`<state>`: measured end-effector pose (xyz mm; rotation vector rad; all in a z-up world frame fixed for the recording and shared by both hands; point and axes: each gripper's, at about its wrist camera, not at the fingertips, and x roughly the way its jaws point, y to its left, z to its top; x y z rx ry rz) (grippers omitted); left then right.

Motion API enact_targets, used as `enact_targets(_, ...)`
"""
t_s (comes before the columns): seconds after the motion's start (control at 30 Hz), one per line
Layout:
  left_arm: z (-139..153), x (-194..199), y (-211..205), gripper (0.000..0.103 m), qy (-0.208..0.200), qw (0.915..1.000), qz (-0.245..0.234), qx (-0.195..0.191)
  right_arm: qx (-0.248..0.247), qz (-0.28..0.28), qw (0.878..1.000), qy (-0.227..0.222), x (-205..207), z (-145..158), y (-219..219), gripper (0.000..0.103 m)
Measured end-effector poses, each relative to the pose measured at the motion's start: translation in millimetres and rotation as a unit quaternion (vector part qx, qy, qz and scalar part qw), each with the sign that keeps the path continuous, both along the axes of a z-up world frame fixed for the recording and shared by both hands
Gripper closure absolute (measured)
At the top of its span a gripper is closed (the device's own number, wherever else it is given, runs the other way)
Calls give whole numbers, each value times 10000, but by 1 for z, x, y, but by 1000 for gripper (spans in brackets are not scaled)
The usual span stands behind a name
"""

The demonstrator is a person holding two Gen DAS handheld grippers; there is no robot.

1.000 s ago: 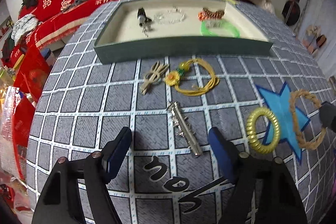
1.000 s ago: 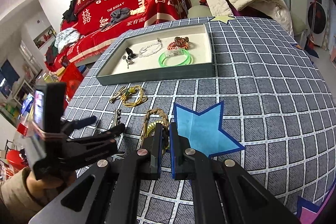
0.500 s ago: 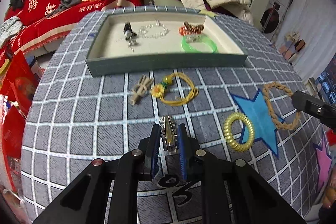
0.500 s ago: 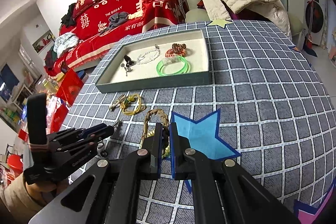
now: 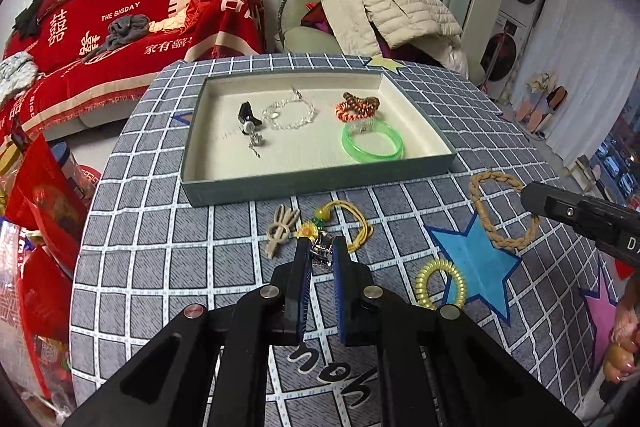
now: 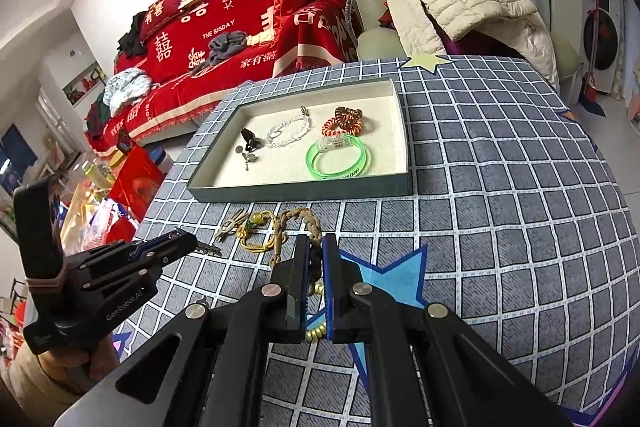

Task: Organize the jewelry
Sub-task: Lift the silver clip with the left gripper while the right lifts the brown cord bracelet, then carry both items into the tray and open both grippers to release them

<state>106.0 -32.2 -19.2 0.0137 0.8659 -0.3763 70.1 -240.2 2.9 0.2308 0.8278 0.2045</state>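
Observation:
My left gripper (image 5: 321,247) is shut on a silver hair clip (image 5: 322,247) and holds it above the table; it also shows in the right wrist view (image 6: 188,243). My right gripper (image 6: 316,247) is shut on a braided tan rope bracelet (image 6: 302,221), which also shows in the left wrist view (image 5: 496,211). The grey-green tray (image 5: 320,183) at the back holds a green bangle (image 5: 372,143), an orange coil tie (image 5: 358,105), a clear bead bracelet (image 5: 290,113) and a dark charm (image 5: 248,115).
On the checked tablecloth lie a beige clip (image 5: 282,227), a yellow cord bracelet (image 5: 348,221) and a yellow coil hair tie (image 5: 440,283) beside a blue star sticker (image 5: 476,259). A red sofa and a green armchair stand behind the table.
My left gripper closed on the silver hair clip and lifted it toward the tray. My right gripper stayed shut and lifted the braided bracelet slightly forward.

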Motion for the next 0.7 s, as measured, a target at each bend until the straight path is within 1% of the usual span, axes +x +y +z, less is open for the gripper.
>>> enact_targets(0.13,10,7,4,71,-84,9999,9,-68,29,10,10000,-13,6,4,-1,96)
enact_targets(0.33,29,26,6,71,-324,9995,11,-19,98,-9,9999,-32,27,16,-3,96)
enact_targets(0.47,37,46,6,71,-383,9993,14,-55,63,-65,9999,-62,51,24,-4,96)
enact_targets(0.63,47,76,-4,71,-517,9986,-72,55,-50,-150,9998,-74,80,30,-5,96)
enact_targets(0.7,49,88,-9,71,-511,9986,-109,48,-129,-177,9998,-40,95,29,-5,96)
